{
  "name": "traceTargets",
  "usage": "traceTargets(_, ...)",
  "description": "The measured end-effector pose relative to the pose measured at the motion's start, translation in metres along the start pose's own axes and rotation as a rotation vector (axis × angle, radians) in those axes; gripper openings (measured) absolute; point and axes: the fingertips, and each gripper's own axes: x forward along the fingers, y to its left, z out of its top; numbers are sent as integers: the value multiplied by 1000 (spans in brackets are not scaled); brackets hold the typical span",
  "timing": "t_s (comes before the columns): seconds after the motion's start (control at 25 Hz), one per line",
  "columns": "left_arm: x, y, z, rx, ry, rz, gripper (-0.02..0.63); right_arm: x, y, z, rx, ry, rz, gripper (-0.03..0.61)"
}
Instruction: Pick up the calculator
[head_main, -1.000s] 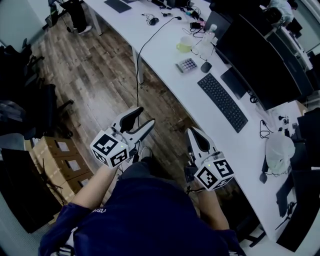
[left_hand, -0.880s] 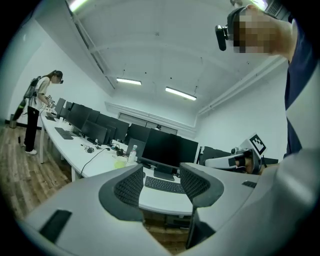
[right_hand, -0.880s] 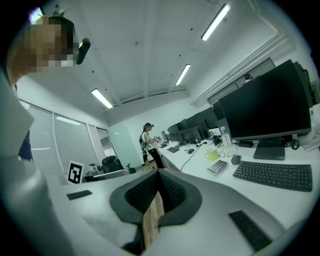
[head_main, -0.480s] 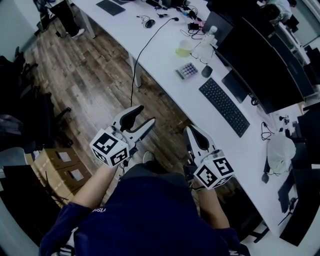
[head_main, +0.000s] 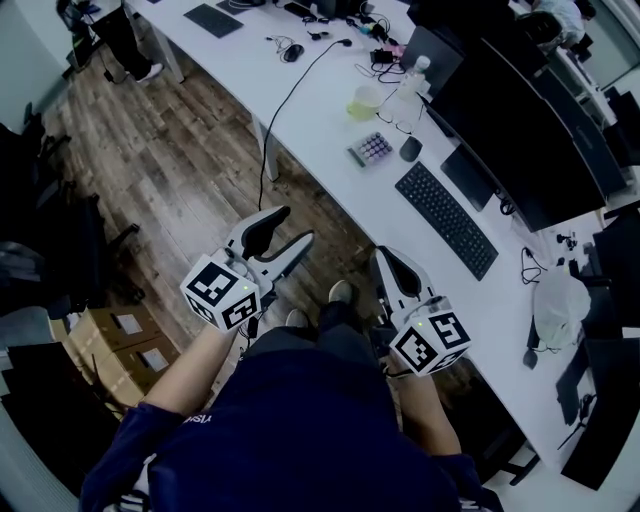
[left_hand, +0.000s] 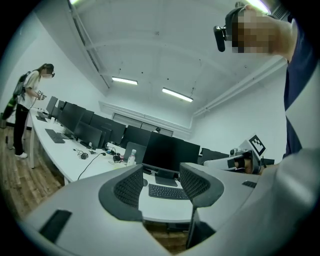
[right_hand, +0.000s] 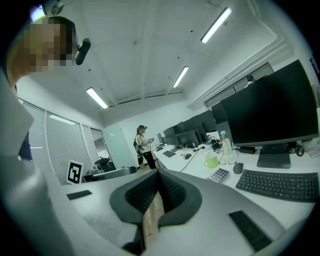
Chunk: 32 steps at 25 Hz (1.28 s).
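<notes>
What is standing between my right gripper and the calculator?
Nothing visible. Only bare desk lies between the right gripper and the calculator; the mouse sits beside it, the mug beyond.

We logged a long white desk (head_main: 325, 125): calculator (head_main: 372, 149) near its front edge, mouse (head_main: 410, 149) just beside, green mug (head_main: 366, 101) behind, keyboard (head_main: 445, 219) further along, black cable (head_main: 300, 85) crossing to the front edge.

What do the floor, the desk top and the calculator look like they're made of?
The floor: wood or wood-look laminate, matte; brown planks with grain and seams.
The desk top: probably white laminate; smooth, evenly coloured, slight sheen.
The calculator: likely plastic; pale body with purplish keys, too small to tell more.
</notes>
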Motion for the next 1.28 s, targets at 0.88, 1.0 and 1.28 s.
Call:
traceTargets(0.88, 121, 51, 23, 13, 35, 51, 244, 71, -109, 56, 33, -8, 65, 5)
traceTargets(1.0, 143, 56, 25, 14, 44, 64, 244, 80, -129, 64, 38, -2, 76, 5)
traceTargets(1.28, 192, 66, 28, 15, 72, 92, 244, 98, -176, 81, 55, 18, 100, 5)
